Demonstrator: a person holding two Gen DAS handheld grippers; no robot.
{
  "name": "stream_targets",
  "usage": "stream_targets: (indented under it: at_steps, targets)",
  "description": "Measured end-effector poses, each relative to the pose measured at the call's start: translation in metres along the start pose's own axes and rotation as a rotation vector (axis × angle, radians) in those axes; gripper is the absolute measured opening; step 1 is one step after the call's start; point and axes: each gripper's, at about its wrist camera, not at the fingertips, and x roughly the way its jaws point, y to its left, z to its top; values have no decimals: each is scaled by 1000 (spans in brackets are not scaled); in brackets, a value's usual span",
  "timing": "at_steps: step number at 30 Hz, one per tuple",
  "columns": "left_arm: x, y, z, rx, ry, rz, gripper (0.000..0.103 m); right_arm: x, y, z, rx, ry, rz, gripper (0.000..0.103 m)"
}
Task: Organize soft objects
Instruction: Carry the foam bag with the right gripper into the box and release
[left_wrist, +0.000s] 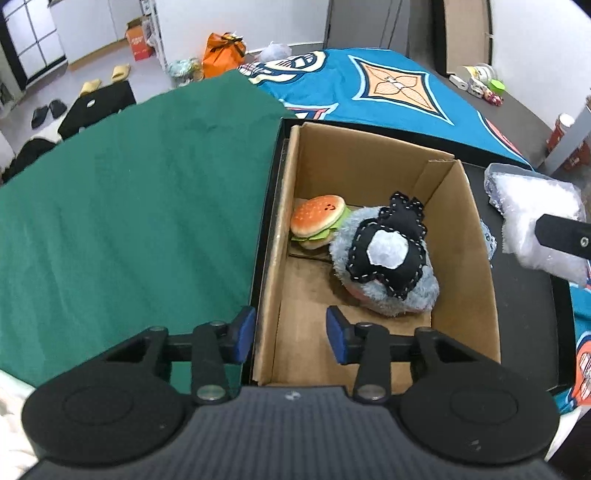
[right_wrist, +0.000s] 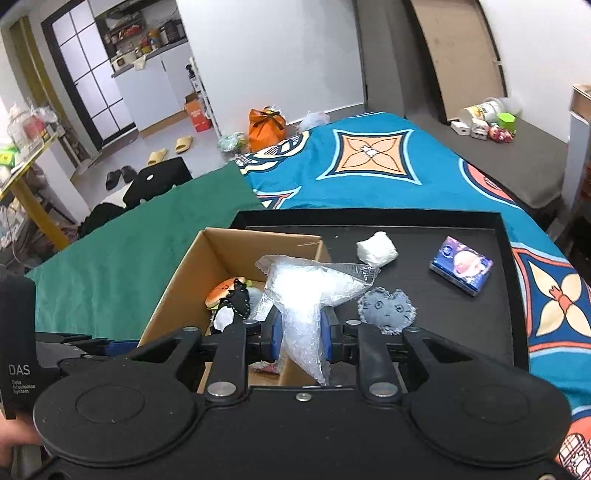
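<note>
1. Cardboard fills the left wrist view: the box (left_wrist: 369, 240) stands on the black tray (left_wrist: 524, 314), against the tray's left edge. A burger toy (left_wrist: 319, 221) lies in the box's far-left corner, and a grey plush (left_wrist: 384, 266) with a black felt piece (left_wrist: 388, 243) on top is seen beside it. The left gripper (left_wrist: 290, 338) is held with a narrow gap and nothing between its jaws, straddling the box's left wall. If it is lowered so, a finger could be caught on that wall and the box tipped.

2. In the right wrist view, a clear bag (right_wrist: 306, 295) is clamped in the right gripper (right_wrist: 302, 341), above the box's right wall. If released here, the bag could be snagged on the wall or dropped onto the tray. A white wad (right_wrist: 376, 248), a grey patch (right_wrist: 388, 308) and a blue packet (right_wrist: 461, 264) are left on the tray.
</note>
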Motion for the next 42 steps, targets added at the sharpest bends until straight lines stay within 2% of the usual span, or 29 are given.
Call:
stream_targets:
  at_steps: [8, 20, 25, 28, 32, 42]
  targets:
    - [5, 10, 2, -39, -3, -13, 26, 20, 23, 6, -42, 45, 10, 21]
    - [11, 22, 4, -90, -1, -66, 26, 44, 59, 3, -62, 148, 105, 22]
    - [10, 28, 3, -117, -3, -85, 26, 47, 63, 2, -11, 185, 139, 22]
    - [10, 27, 3, -112, -7, -88, 26, 49, 60, 3, 26, 201, 161, 27]
    - [9, 26, 3, -101, -8, -85, 26, 44, 58, 4, 53, 179, 175, 34]
    - [9, 20, 2, -76, -4, -58, 26, 27, 44, 2, 54, 138, 133, 34]
